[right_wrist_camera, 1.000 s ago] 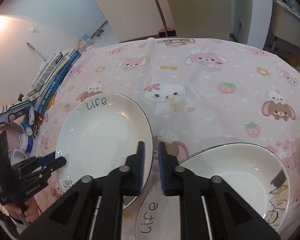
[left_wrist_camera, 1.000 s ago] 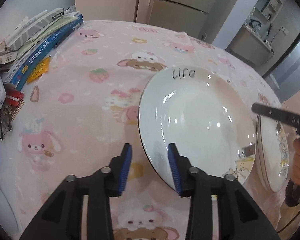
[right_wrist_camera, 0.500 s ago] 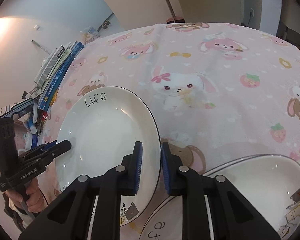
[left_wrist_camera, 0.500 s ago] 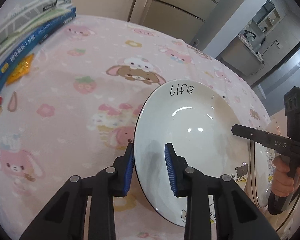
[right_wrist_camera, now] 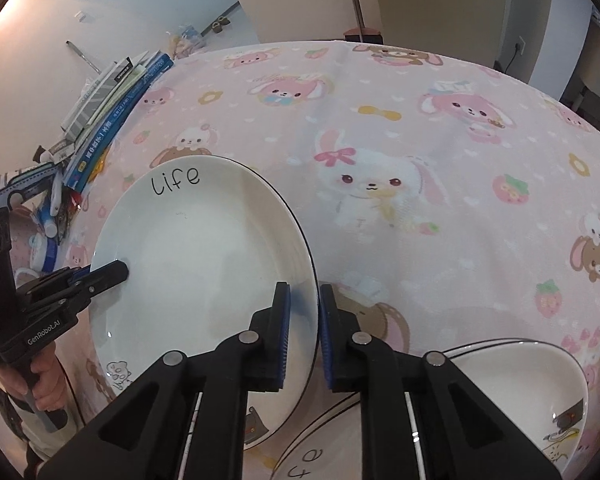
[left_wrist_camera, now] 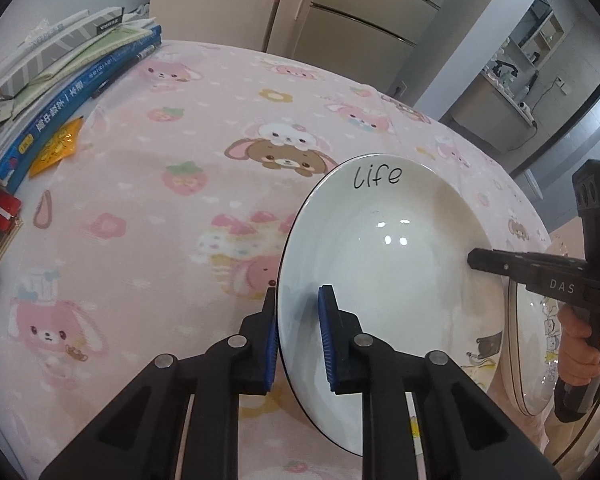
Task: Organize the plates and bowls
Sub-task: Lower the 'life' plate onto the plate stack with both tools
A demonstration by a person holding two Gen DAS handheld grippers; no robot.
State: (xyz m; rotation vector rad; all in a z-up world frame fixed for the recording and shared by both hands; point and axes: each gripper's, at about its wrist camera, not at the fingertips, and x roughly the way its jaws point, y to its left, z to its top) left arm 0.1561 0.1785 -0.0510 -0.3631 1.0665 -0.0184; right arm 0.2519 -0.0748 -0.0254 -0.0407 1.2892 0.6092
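Left wrist view: my left claw (left_wrist_camera: 298,334) has just been closing and now grasps the plate (left_wrist_camera: 384,264) by its rim; right claw (right_wrist_camera: 304,334) has closed on the opposite rim. Plate's tilted off the bench (left_wrist_camera: 148,208), ready to stack.

the second plate (right_wrist_camera: 512,384) is cut off by the bottom edge and partly hidden behind the right tool (right_wrist_camera: 303,336). book (left_wrist_camera: 72,96) titles are too small to read.
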